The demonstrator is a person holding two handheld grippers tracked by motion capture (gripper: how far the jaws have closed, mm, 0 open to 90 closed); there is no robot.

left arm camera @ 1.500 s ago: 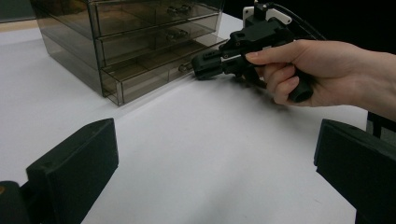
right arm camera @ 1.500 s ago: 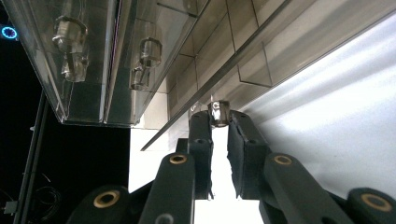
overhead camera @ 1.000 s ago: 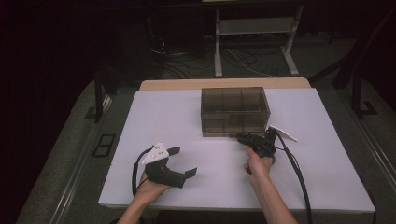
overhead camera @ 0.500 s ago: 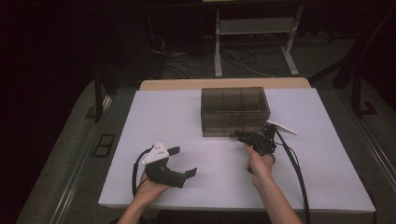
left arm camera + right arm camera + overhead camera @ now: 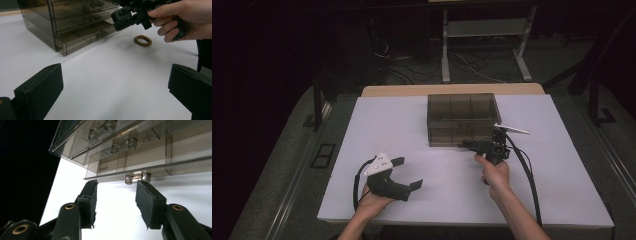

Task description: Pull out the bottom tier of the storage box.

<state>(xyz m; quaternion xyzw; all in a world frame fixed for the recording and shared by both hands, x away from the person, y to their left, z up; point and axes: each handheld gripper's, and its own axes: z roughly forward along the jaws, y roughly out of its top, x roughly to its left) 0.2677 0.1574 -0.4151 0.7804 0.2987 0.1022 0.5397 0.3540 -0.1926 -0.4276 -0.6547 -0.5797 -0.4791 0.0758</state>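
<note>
On the white worktop (image 5: pixel 422 125), the left tool (image 5: pixel 404 172) rested well to the left of the smoky drawer box (image 5: pixel 462 117), jaws wide apart and empty. The right tool (image 5: pixel 467 145) was just in front of the box, much nearer than the left one. Its jaws had just been opening with nothing between them. The lowest drawer's handle (image 5: pixel 138 177) lay straight ahead of the right jaw tip, long axis running across the jaws. A brown ring (image 5: pixel 142 40) lay right of the box.

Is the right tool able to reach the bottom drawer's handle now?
Probably yes. The right tool is open just in front of the bottom drawer's handle, with nothing between them; its jaws have just been opening and hold nothing.
</note>
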